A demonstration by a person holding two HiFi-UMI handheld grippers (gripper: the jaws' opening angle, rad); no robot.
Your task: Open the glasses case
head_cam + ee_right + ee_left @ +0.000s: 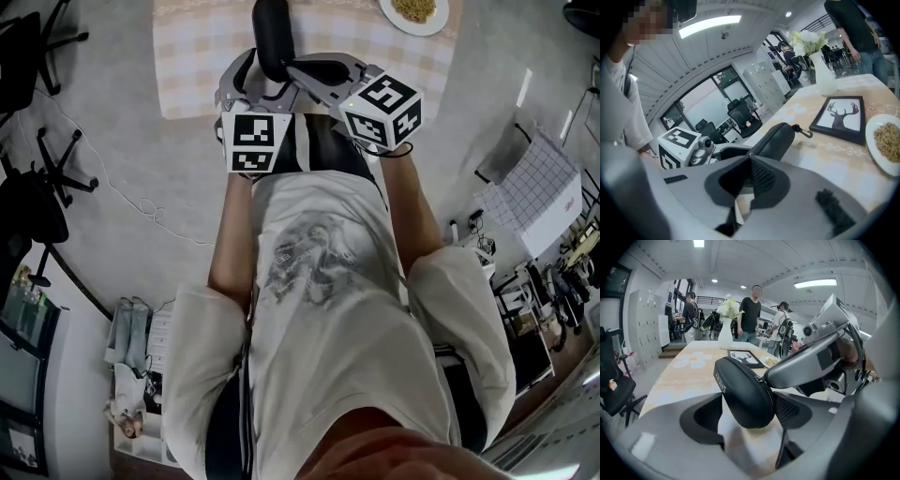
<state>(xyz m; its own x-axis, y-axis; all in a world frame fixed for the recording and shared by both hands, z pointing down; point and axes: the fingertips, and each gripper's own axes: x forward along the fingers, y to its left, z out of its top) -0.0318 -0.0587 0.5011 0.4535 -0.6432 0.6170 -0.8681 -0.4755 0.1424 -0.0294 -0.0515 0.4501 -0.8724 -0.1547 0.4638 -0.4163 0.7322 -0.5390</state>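
Two grippers: both are at the near end of the glasses case [743, 394], which lies on the table [679, 380] in front of the person.
Left gripper: the left gripper [747, 416] has its tongs spread wide around the case's rounded end. One pad is against or just beside the case and the other stands clear, so it has no grip.
Right gripper: the right gripper [750, 164] has its tongs pressed together on the case's edge at the zip line. The small zip pull [761, 378] sits right at its tip.
Step in hand: probably getting hold of the zip; the seam looks closed all round, so the opening is not yet begun.
Next move: likely the left tongs must close on the case body to steady it while the right draws the pull along the curved seam, following the bend so as not to jam.
Case contents: hidden, as the shell is shut; a clip [804, 132] hangs at its far end.
Plate: the plate [868, 143], beyond the case and to its right, holds grain-like food [887, 136].
Vase: the vase [724, 336], well beyond the case, holds white flowers [729, 309].
Framed picture: the framed picture [839, 117] lies flat between the case and the vase.
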